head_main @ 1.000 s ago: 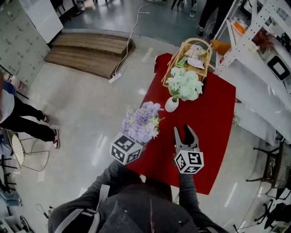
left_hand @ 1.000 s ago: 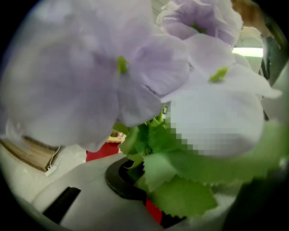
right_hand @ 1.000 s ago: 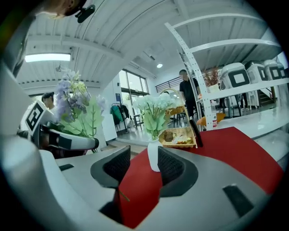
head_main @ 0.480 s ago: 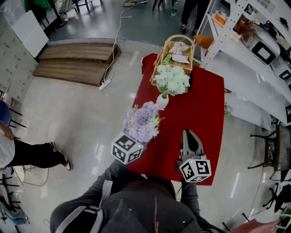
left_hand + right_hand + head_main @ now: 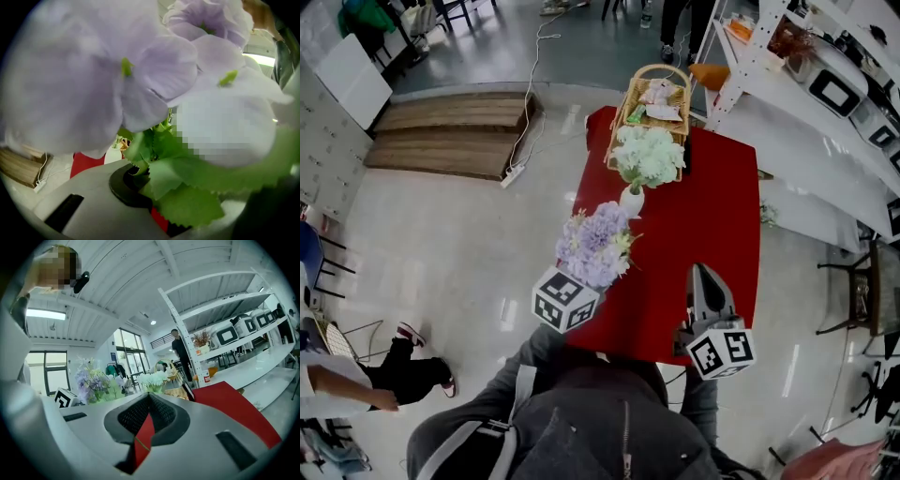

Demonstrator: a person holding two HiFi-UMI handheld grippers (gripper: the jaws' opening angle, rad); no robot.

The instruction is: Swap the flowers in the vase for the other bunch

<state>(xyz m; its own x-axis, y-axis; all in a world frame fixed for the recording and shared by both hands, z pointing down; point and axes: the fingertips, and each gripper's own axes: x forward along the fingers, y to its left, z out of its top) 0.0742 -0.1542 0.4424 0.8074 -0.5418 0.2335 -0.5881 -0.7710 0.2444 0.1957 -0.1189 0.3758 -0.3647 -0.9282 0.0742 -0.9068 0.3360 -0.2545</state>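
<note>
Purple bunch [image 5: 595, 246] clamped by its stems in my left gripper [image 5: 579, 279], blooms just above the jaws. My right gripper [image 5: 704, 274] has just been closing: jaws together, nothing between them. White flowers [image 5: 649, 156] sit in the vase [image 5: 631, 200] ahead of both grippers, well apart, on the red table [image 5: 722, 225].

Seen from above, the left arm [image 5: 525, 361] and right arm [image 5: 698, 405], in dark sleeves, reach forward. The left gripper [image 5: 157, 211] is clamped on the stems of a purple flower bunch [image 5: 592, 246]. The right gripper [image 5: 704, 274] points forward and level. Its jaws have just been closing and now meet with nothing between them.
</note>
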